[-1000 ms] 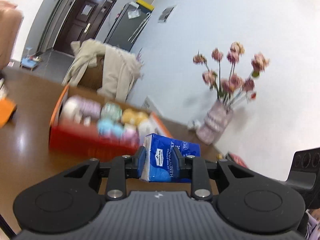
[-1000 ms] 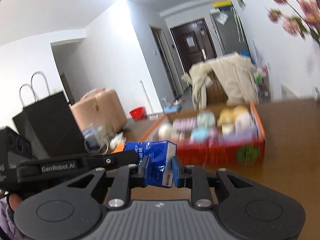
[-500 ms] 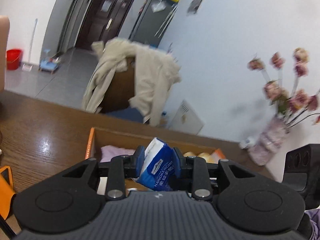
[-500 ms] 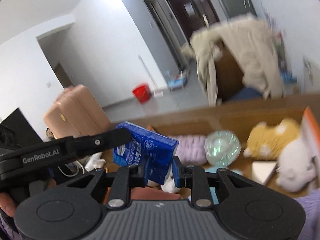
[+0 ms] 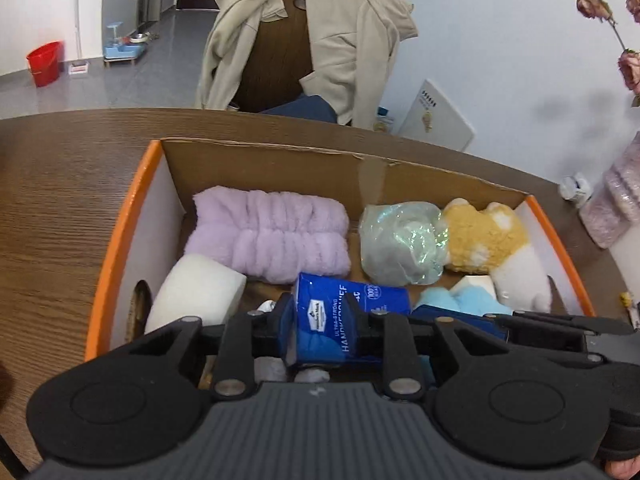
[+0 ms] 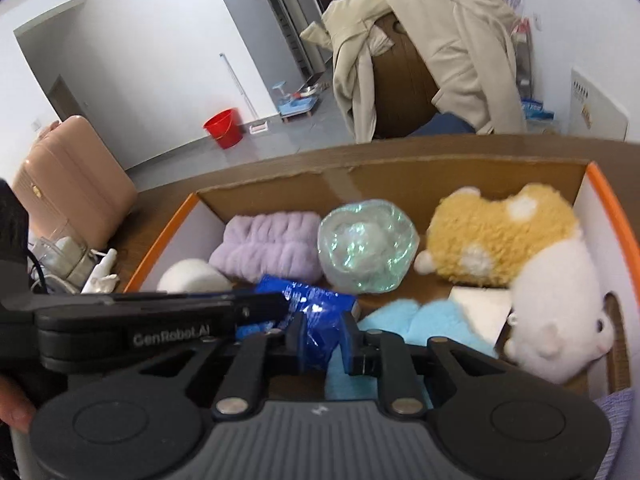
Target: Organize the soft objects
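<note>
Both grippers hold one blue tissue pack (image 5: pixel 340 320) over the near part of an orange cardboard box (image 5: pixel 116 240). My left gripper (image 5: pixel 320 320) is shut on one end of the pack. My right gripper (image 6: pixel 322 340) is shut on its other end (image 6: pixel 316 332). The box holds a lilac fluffy cloth (image 5: pixel 272 232), a white roll (image 5: pixel 196 296), a clear wrapped ball (image 5: pixel 400 240), a yellow and white plush (image 5: pixel 492 240), a light blue fluffy item (image 6: pixel 420 320) and a white block (image 6: pixel 480 308).
The box sits on a brown wooden table (image 5: pixel 52 200). A chair draped with a beige coat (image 5: pixel 312 28) stands behind the table. A pink vase (image 5: pixel 616 208) stands at the right. A pink suitcase (image 6: pixel 68 184) and cables (image 6: pixel 60 264) lie to the left.
Both grippers have carried the tissue pack forward to the box and tilted down, so it now hangs low inside the box's near part.
</note>
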### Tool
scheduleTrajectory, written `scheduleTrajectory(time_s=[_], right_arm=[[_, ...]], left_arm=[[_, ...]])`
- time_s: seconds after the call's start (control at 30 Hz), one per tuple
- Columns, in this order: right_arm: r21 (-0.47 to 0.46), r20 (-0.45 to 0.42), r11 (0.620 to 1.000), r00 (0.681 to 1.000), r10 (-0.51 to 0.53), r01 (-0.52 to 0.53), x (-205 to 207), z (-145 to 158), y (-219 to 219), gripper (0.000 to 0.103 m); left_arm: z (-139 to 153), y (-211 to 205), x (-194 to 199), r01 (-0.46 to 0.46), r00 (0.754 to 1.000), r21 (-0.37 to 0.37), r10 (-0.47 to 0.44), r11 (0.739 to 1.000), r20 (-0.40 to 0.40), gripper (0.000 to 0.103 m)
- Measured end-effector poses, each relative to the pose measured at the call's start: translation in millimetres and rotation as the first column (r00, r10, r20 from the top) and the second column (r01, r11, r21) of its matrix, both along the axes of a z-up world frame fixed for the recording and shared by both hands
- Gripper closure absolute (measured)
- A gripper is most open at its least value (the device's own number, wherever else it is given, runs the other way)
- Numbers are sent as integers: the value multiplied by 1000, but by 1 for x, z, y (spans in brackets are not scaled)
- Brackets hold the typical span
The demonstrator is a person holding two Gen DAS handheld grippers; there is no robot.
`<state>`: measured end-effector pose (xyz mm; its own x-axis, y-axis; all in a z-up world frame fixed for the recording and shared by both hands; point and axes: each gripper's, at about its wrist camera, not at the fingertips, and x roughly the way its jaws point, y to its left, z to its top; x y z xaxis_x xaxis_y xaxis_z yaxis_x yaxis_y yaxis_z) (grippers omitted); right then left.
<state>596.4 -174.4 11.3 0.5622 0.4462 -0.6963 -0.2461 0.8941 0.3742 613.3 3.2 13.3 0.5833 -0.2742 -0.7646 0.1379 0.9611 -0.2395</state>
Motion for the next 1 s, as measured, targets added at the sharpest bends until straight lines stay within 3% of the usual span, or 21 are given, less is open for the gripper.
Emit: scheduleTrajectory(time_s=[0.17, 0.4, 0.43, 0.5, 0.6, 0.7, 0.87, 1.0], right_arm=[[-16, 41, 1000, 999, -5, 6, 1, 15, -1, 82], [-61, 166, 998, 986, -15, 26, -40, 82, -18, 69], [-71, 189, 997, 982, -18, 32, -50, 93, -22, 66], [-89, 226, 995, 974, -21, 42, -70, 110, -33, 50], [-135, 258, 988, 966, -32, 69, -103, 130, -55, 48], [-162, 277, 980, 959, -68, 116, -134, 143, -78, 45], [-183, 306, 967, 945, -115, 177, -177, 153, -98, 42], [-177, 346, 965, 930, -124, 195, -205, 153, -100, 30]], left_arm=[[12, 10, -15, -9, 1000, -2, 9, 1000, 29, 67], [76, 24, -61, -9, 991, 19, 6, 1000, 132, 59], [86, 25, -71, -11, 988, 26, 7, 1000, 152, 54], [104, 30, -95, -19, 980, 41, 11, 999, 200, 43], [125, 40, -132, -24, 965, 80, 2, 997, 261, 35], [137, 48, -165, -40, 958, 115, 5, 993, 286, 23], [150, 53, -201, -60, 952, 112, 23, 992, 305, 22], [154, 52, -226, -72, 940, 123, 26, 990, 341, 17]])
